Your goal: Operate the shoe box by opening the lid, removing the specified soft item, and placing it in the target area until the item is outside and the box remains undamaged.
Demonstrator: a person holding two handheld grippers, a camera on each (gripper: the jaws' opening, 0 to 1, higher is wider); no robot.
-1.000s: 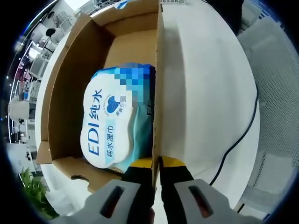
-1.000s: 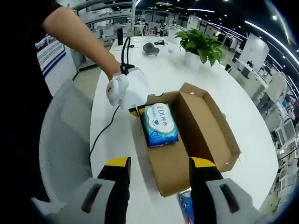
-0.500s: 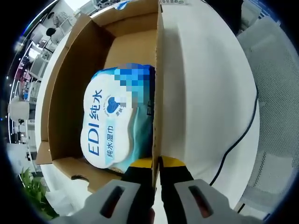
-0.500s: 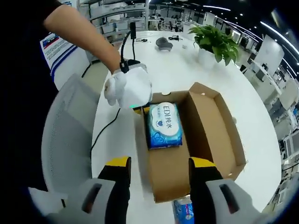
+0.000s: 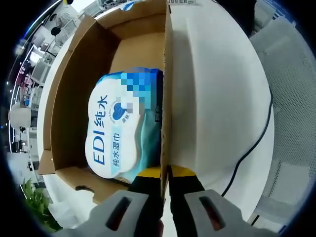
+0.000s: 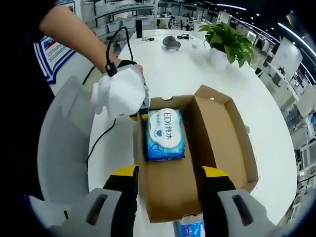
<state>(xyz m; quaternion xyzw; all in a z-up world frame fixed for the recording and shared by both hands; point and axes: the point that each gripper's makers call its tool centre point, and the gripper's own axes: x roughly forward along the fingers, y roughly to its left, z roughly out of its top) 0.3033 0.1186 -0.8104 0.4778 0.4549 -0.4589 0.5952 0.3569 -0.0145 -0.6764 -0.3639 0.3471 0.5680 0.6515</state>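
The wet wipes pack (image 6: 165, 135) lies inside the open shoe box (image 6: 217, 143), against its left wall, on the round table (image 6: 177, 74). A potted plant (image 6: 228, 42) stands at the table's far side. A chair (image 6: 61, 148) sits left of the table. In the left gripper view, a cable (image 5: 252, 143) runs across the table beside the box wall (image 5: 167, 84).

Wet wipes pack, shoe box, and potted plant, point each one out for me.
wet wipes pack (image 6: 165, 134), right gripper view, on its white label.
shoe box (image 6: 219, 133), right gripper view, on its bare inner floor.
potted plant (image 6: 228, 43), right gripper view, on its leaves.
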